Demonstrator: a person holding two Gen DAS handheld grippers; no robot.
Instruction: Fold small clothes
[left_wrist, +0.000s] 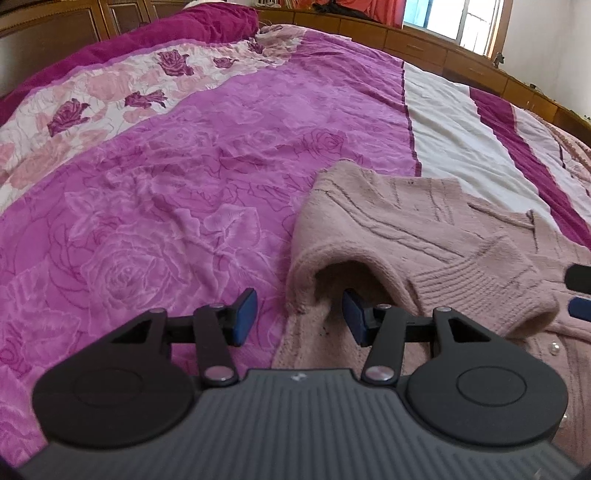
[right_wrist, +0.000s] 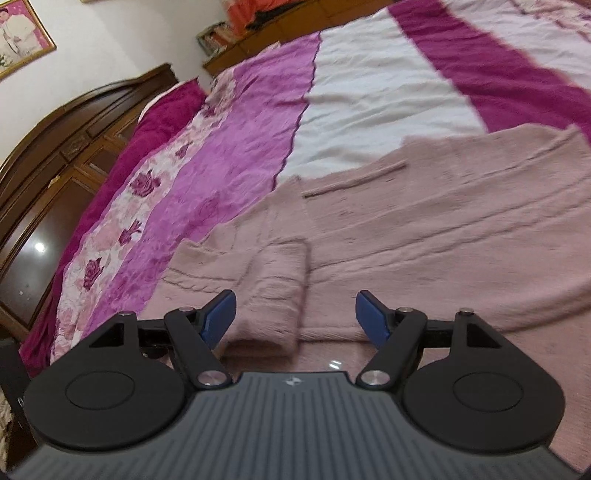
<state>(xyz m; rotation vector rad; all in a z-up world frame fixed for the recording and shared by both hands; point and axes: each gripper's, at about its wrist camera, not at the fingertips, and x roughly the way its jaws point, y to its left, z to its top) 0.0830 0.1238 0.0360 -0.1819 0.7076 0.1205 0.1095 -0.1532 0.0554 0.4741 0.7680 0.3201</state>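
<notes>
A pale pink knitted cardigan lies on the bed, one sleeve folded across its body. In the left wrist view my left gripper stands open at the cardigan's left edge. Its left pad is over the bedspread and its right pad sits under the arched fold of the sleeve, with no pad pressing on cloth. The right wrist view is blurred. It shows my right gripper wide open just above the cardigan, with the folded sleeve cuff lying ahead between its fingers, untouched.
A magenta and pink rose-patterned bedspread with a white band covers the bed. A dark wooden headboard and magenta pillow stand at one end. Low wooden cabinets and a window line the far side.
</notes>
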